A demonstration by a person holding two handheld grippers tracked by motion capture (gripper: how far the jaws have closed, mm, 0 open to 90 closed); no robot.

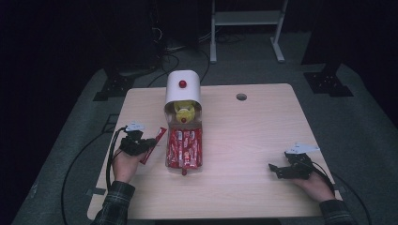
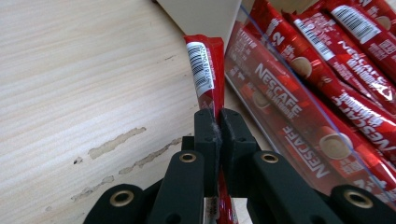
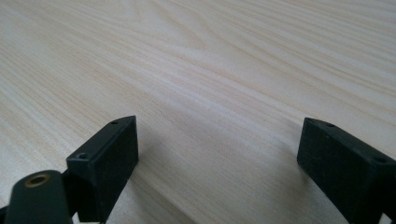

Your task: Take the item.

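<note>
So the left gripper (image 1: 151,143) has its jaws clamped tight on a single red coffee stick (image 1: 154,145), pinching the flat packet about midway along. In the left gripper view you can see the coffee stick (image 2: 205,70) poking up from between the two black jaws, barcode end at the top, the rest of it running down behind them. From the high view the packet sits at a slant just left of the clear tray (image 1: 184,166), close beside it, with its top end leaning toward the tray's upper left corner. The tray is packed with more of the same red Nescafe sticks (image 1: 185,146) lying side by side, and in the left gripper view those sticks (image 2: 327,98) are right there behind the tray's clear wall. Behind the tray stands a white dispenser (image 1: 183,87) with a red knob (image 1: 182,84) on its front and something yellow (image 1: 184,111) in the opening underneath. Over on the far right side of the wooden table (image 1: 253,136), the right gripper (image 1: 274,169) sits low with its jaws spread wide apart, nothing between them, just bare wood grain (image 3: 219,93) in the right gripper view. It's well apart from the tray and all the packets.
</note>
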